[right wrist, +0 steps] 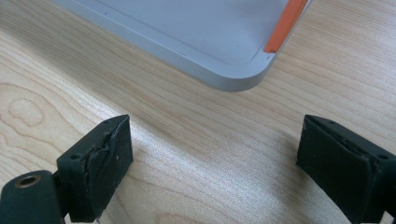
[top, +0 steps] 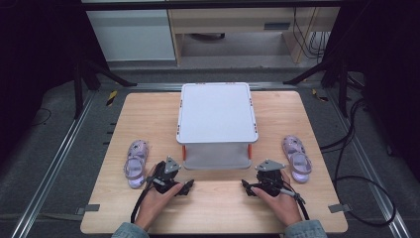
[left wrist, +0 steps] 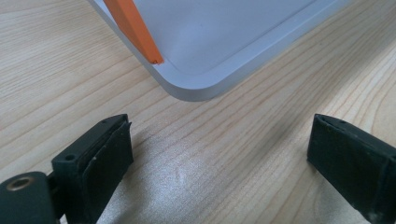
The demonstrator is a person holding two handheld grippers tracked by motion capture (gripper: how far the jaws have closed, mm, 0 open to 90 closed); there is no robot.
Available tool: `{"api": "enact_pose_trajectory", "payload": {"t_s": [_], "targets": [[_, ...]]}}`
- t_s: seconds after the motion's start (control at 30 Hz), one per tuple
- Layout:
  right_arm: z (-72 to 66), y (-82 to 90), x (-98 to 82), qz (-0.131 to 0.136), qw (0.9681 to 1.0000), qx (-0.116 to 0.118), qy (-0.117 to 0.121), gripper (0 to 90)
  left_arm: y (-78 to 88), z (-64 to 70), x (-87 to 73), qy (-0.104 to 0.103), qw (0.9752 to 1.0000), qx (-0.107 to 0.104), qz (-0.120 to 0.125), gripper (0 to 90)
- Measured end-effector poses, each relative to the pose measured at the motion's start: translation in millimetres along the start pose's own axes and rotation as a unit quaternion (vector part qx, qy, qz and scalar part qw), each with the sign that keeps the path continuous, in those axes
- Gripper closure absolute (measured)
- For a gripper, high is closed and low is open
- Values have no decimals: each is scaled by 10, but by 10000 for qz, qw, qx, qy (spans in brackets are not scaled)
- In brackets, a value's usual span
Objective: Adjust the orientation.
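Observation:
A white two-level rack [top: 217, 119] with orange legs stands mid-table. One purple sandal [top: 135, 162] lies to its left, another purple sandal [top: 296, 157] to its right. My left gripper [top: 187, 187] rests on the table in front of the rack's left corner, open, nothing between its jaws. My right gripper [top: 246, 187] rests in front of the right corner, also open and empty. In the left gripper view the rack's lower tray [left wrist: 205, 88] and an orange leg [left wrist: 135, 30] lie just ahead of my left gripper [left wrist: 219, 154]. The right gripper view shows the tray corner [right wrist: 233, 81] beyond my right gripper [right wrist: 212, 154].
The wooden table [top: 213, 208] has bare room along its front edge between and beside the person's hands. Dark tripod legs and cables stand on the floor left and right of the table. A cabinet [top: 133, 29] stands beyond.

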State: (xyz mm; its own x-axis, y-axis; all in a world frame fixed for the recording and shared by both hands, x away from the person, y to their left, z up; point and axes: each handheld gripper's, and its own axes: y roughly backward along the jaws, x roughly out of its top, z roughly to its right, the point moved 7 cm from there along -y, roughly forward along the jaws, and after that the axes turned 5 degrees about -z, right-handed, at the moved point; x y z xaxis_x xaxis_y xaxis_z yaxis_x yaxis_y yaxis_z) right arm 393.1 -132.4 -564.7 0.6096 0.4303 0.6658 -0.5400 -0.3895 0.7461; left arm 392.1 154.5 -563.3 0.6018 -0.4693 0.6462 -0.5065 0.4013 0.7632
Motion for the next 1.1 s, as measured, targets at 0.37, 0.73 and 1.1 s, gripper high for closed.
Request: {"api": "enact_pose_trajectory", "payload": {"t_s": [0.37, 0.73, 1.1], "targets": [[-3, 3, -2, -4, 10000, -10, -17, 105, 434, -211, 36, 421, 9974, 452, 363, 147], [-4, 3, -2, -4, 10000, -6, -21, 105, 758, -408, 56, 525, 9920, 942, 656, 270], [-2, -1, -1, -10, 10000, -7, -21, 102, 1103, -720, -79, 766, 9776, 1782, 817, 363]]}}
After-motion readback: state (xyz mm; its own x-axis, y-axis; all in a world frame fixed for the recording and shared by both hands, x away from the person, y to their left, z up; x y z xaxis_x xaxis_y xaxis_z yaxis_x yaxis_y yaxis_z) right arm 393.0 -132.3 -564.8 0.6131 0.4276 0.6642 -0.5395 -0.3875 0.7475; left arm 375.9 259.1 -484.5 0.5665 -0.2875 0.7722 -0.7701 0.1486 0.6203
